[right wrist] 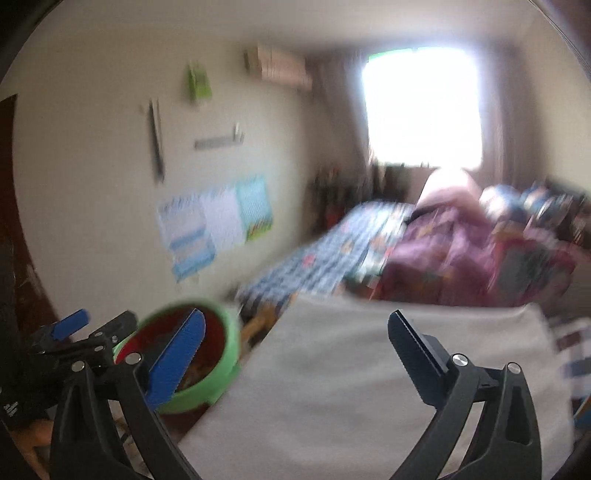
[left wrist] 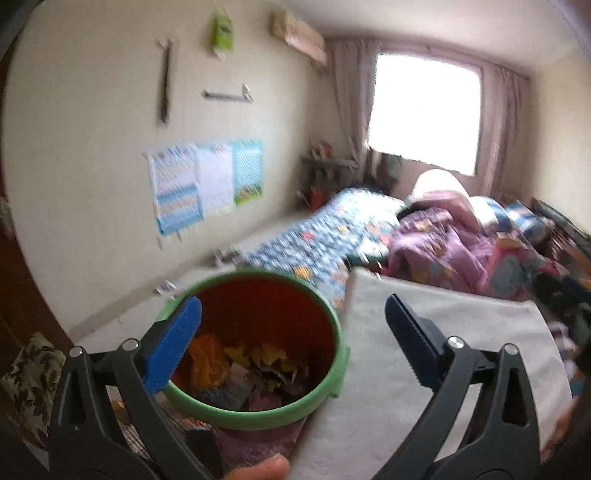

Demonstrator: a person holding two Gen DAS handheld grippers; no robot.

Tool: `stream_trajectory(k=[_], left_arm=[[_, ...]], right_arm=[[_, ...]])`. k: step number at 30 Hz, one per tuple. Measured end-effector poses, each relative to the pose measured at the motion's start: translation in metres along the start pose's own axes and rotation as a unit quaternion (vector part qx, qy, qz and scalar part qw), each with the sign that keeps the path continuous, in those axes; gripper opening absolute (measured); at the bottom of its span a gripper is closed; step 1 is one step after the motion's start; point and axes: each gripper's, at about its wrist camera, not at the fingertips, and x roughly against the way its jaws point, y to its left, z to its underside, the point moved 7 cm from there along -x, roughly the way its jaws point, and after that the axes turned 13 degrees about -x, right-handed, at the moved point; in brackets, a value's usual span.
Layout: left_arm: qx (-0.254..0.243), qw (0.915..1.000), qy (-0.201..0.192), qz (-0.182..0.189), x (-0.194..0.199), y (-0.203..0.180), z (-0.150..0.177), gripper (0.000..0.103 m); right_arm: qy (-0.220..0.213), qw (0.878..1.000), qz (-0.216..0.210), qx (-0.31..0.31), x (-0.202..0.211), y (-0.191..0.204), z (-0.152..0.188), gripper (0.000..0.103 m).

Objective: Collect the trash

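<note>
Both wrist views toward bed (left wrist: 369, 236), shared bin (left wrist: 255, 350) close below.

left gripper (left wrist: 291, 339) fingers spread, right gripper (right wrist: 295, 354) likewise

A window (left wrist: 424, 110) is glowing white at the far end of the room, with curtains (left wrist: 347, 96) hanging on both sides. An air conditioner (left wrist: 304, 38) is sitting high on the wall (left wrist: 92, 110), and a green packet (left wrist: 222, 31) is hanging near it. Three posters (left wrist: 207, 181) are hanging lower down, side by side. A patterned blue sheet (left wrist: 325, 236) is covering the bed, and a purple quilt (left wrist: 443, 247) is lying crumpled on it beside a pale pillow (left wrist: 439, 181). A grey cloth (left wrist: 424, 369) is spreading over the near surface. A leaf-print cushion (left wrist: 31, 376) is lying at lower left. A shelf (left wrist: 325, 170) of blurred items is standing in the far corner.
</note>
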Motion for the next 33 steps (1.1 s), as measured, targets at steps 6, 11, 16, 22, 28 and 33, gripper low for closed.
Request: stream_trajectory(k=[6, 11, 16, 22, 28, 33], left_arm=[[0.033, 0.9990, -0.014, -0.027, 0.037, -0.024, -0.006, 0.098], [0.015, 0.9989, 0.002, -0.044, 0.056, -0.053, 0.000, 0.098], [0.011, 0.9985, 0.006, -0.054, 0.070, -0.066, 0.001, 0.098], [0.002, 0.9982, 0.008, -0.059, 0.081, -0.074, 0.000, 0.098], [0.003, 0.9983, 0.008, -0.058, 0.083, -0.075, -0.001, 0.098], [0.004, 0.9986, 0.012, -0.052, 0.083, -0.077, 0.000, 0.098]], right_arm=[[-0.023, 0.999, 0.030, 0.006, 0.032, -0.037, -0.006, 0.096], [-0.002, 0.999, 0.043, 0.012, 0.042, -0.060, 0.008, 0.096], [0.020, 0.999, 0.043, -0.004, 0.044, -0.075, 0.015, 0.096], [0.026, 0.999, 0.040, -0.006, 0.052, -0.082, 0.018, 0.096], [0.030, 0.999, 0.038, -0.003, 0.053, -0.085, 0.017, 0.096], [0.040, 0.998, 0.042, -0.004, 0.051, -0.092, 0.018, 0.096]])
